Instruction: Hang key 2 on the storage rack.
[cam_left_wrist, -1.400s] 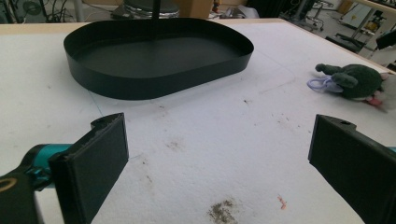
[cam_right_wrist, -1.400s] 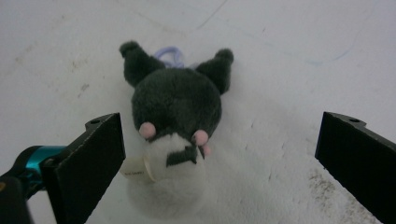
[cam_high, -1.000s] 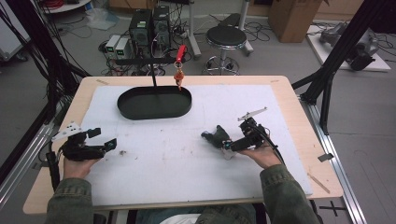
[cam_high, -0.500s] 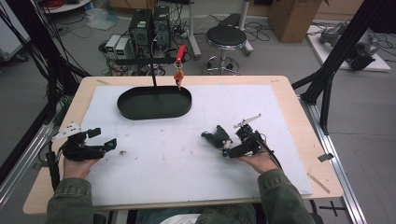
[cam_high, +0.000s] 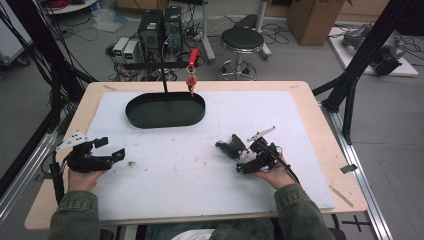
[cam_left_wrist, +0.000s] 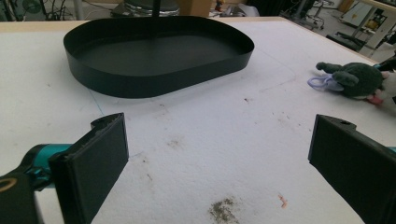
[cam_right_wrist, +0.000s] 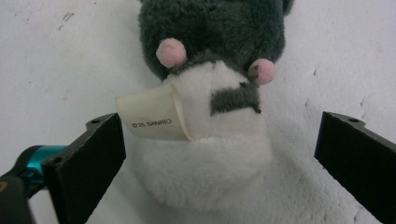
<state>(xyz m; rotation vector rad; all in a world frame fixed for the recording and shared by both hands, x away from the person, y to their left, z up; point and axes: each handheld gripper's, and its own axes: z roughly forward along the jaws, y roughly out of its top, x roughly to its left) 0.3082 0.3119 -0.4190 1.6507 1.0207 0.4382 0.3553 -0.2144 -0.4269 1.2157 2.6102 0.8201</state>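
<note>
A small grey and white plush toy (cam_high: 234, 145) lies on the white mat, right of the middle. In the right gripper view the plush toy (cam_right_wrist: 219, 116) shows a white belly, two pink dots and a cream label, between the wide-apart jaws. My right gripper (cam_high: 241, 161) is open, close around the toy's white end. Held low over the mat's left edge, my left gripper (cam_high: 114, 148) is open with nothing between its jaws (cam_left_wrist: 219, 163). From the left gripper view the plush toy (cam_left_wrist: 352, 80) lies far off to the right, with a lilac loop.
A black oval tray (cam_high: 165, 110) sits at the back of the mat, with a thin black stand rising from it and a red charm (cam_high: 191, 80) hanging above. In the left gripper view the tray (cam_left_wrist: 159, 70) lies straight ahead. A stool and computers stand behind the table.
My right gripper has shifted slightly left and toward the table's near edge, closing in on the plush toy. The left gripper has stayed still.
</note>
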